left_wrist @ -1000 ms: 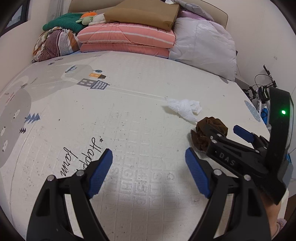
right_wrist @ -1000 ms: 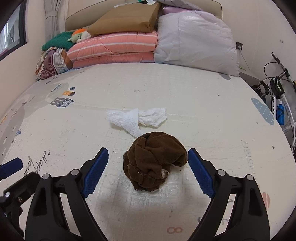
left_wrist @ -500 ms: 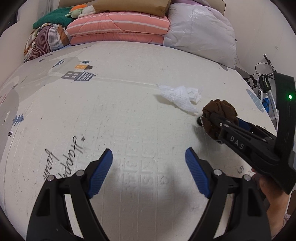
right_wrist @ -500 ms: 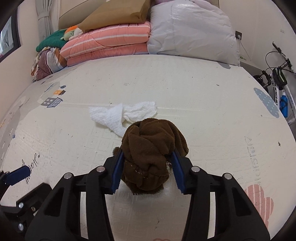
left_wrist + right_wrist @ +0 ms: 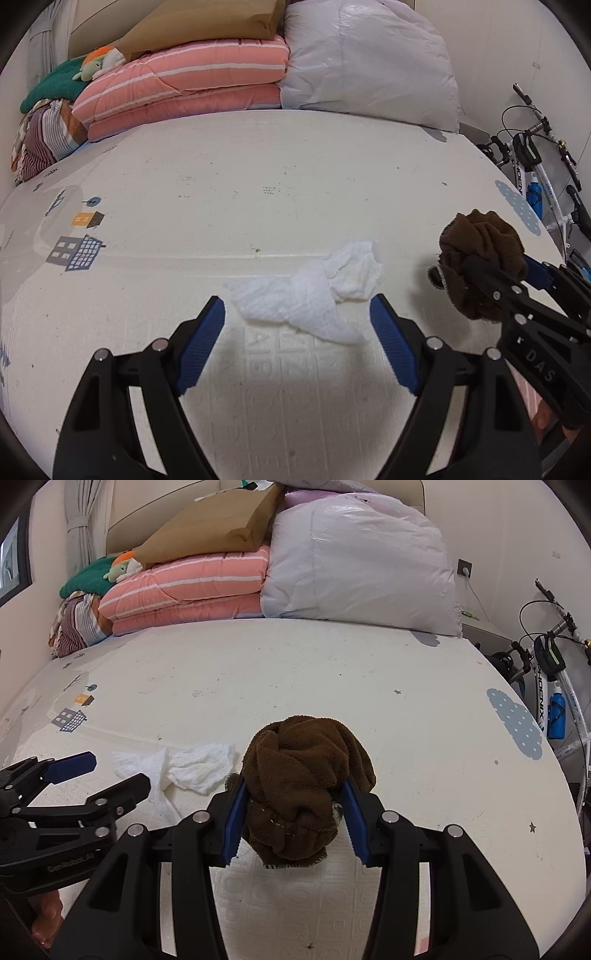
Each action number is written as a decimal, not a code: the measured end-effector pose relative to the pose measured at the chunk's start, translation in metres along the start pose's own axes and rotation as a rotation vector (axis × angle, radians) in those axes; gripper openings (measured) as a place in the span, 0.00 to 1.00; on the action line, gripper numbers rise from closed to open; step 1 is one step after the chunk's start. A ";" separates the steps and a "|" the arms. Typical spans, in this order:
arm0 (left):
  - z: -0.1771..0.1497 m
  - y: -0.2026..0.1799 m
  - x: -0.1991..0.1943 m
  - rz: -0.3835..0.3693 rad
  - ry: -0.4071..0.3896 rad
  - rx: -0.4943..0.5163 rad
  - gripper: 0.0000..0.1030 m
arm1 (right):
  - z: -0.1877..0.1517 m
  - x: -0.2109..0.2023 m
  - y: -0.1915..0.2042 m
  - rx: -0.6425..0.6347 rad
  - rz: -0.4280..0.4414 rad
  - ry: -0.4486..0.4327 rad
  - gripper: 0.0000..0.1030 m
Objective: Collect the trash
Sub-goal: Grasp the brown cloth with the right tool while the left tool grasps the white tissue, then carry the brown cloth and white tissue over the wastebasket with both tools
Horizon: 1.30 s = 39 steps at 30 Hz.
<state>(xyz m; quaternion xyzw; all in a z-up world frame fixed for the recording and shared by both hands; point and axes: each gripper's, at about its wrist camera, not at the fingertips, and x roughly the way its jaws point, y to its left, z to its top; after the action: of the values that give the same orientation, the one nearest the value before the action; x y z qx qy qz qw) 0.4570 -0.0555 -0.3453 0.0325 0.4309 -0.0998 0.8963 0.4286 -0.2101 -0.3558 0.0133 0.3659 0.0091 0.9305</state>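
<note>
Brown cloth ball (image 5: 306, 790) is clamped between the blue pads of the right hand-held gripper (image 5: 293, 818), lifted just off the play mat (image 5: 332, 672); its jaws closed on it within the last sec and have since held steady. Left hand-held gripper (image 5: 297, 345) has jaws wide apart w/ nothing between them, its tips just at the near edge of the white crumpled tissue (image 5: 314, 295), which lies on the mat, centre-left. Step in hand, I'd say: one piece picked up, 2nd being lined up. Next move prob. needs the left tool pushed farther & lower so the pads straddle the tissue, then squeeze. No bin or bag for trash in view. Underside of the cloth is hidden; whether the left tips touch the mat can't be told.
</note>
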 end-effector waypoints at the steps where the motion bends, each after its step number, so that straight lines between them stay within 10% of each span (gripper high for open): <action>1: 0.001 -0.001 0.008 0.000 0.008 0.002 0.78 | 0.000 0.004 -0.002 0.000 0.003 0.003 0.44; 4: 0.002 -0.004 0.033 0.006 0.043 0.000 0.73 | -0.001 0.011 -0.005 0.000 0.011 0.012 0.44; 8: -0.003 -0.009 0.042 0.017 0.047 0.032 0.28 | -0.005 0.019 -0.007 0.006 0.024 0.025 0.44; 10: -0.004 -0.011 0.037 0.009 0.040 0.036 0.25 | -0.008 0.019 -0.008 0.014 0.029 0.029 0.44; 22: -0.037 -0.019 -0.021 0.010 0.053 0.059 0.25 | -0.030 -0.026 -0.005 0.049 0.052 0.037 0.44; 39: -0.113 -0.052 -0.218 -0.001 0.006 0.056 0.25 | -0.095 -0.239 0.009 0.009 0.058 -0.043 0.44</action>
<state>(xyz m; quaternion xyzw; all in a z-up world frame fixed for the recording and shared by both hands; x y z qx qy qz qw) 0.2269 -0.0570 -0.2451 0.0577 0.4307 -0.1123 0.8936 0.1890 -0.2054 -0.2624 0.0283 0.3452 0.0342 0.9375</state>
